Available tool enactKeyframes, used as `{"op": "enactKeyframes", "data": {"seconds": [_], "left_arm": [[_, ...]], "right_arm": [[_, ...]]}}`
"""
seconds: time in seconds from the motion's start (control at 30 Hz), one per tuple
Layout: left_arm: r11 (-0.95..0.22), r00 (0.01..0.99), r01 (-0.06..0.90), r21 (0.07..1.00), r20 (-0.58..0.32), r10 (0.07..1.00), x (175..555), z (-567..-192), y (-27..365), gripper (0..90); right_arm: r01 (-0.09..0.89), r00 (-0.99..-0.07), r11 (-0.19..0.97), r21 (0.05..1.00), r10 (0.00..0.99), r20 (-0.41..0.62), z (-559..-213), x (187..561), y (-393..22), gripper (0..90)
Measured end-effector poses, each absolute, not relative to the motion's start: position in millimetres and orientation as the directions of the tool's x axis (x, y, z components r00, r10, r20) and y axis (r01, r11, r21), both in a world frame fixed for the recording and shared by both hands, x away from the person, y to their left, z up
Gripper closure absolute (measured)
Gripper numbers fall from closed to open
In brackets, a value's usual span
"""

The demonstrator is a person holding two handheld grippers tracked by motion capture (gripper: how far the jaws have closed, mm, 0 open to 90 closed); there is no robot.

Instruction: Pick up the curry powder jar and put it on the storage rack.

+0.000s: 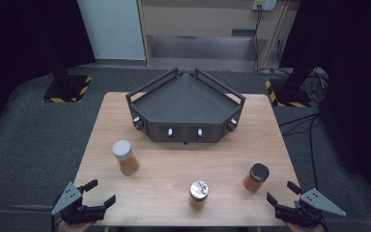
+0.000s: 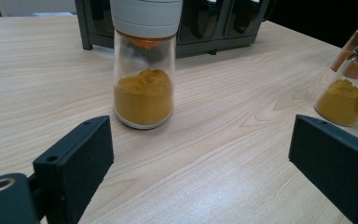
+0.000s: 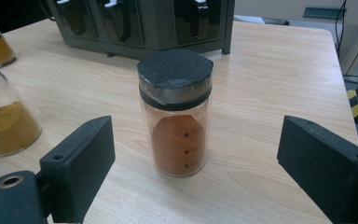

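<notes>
- Three spice jars stand upright on the wooden bench (image 1: pixel 174 164), and two grippers wait at its near edge.
- Left gripper (image 1: pixel 99 193): jaws spread wide, nothing between the pads, gripping nothing.
- Straight ahead of those jaws, a little left of the centre of the gap in the left gripper view, stands the white-capped jar (image 2: pixel 144 65) of yellow-orange powder, apart from both jaws and beyond their tips.
- Past the right-hand jaw of that view sits the silver-lidded jar (image 2: pixel 347 95) with yellow powder, and behind it a third jar at the frame's edge.
- Right gripper (image 1: pixel 282 192): jaws likewise released and wide, holding nothing.
- Dead ahead of them, centred in the gap in the right gripper view, is the black-lidded jar (image 3: pixel 176 112) of reddish-brown powder; it stands beyond the jaw tips, touching neither.
- Off beyond that view's left-hand jaw, the silver-lidded jar shows again, well apart from the black-lidded one.
- Farther back, beyond all three jars, the dark grey corner spice rack (image 1: pixel 186 104) sits with its top shelf bare and small knobs along its front.
- From the high view, the silver-lidded jar stands between the two grippers, near the bench's front edge.
</notes>
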State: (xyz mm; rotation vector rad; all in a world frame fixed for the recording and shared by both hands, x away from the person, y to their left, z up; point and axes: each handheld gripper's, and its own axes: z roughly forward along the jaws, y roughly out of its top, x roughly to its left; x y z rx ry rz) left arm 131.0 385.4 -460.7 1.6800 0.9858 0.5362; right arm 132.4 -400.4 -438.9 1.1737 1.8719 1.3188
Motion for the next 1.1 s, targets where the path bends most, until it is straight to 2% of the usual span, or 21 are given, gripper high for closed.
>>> {"op": "enactKeyframes", "data": {"seconds": [0.5,1.1], "left_arm": [[-0.072,0.55,0.332,0.941,-0.131,0.825,129.7,-462.2,386.8,5.4],[-0.079,0.566,0.317,0.945,-0.121,0.816,130.8,-448.6,385.9,6.8]], "right_arm": [[0.322,-0.451,0.103,0.941,0.891,0.057,-441.8,130.4,-404.5,10.9],[0.313,-0.467,0.142,0.939,0.884,0.023,-438.4,129.9,-398.4,11.0]]}}
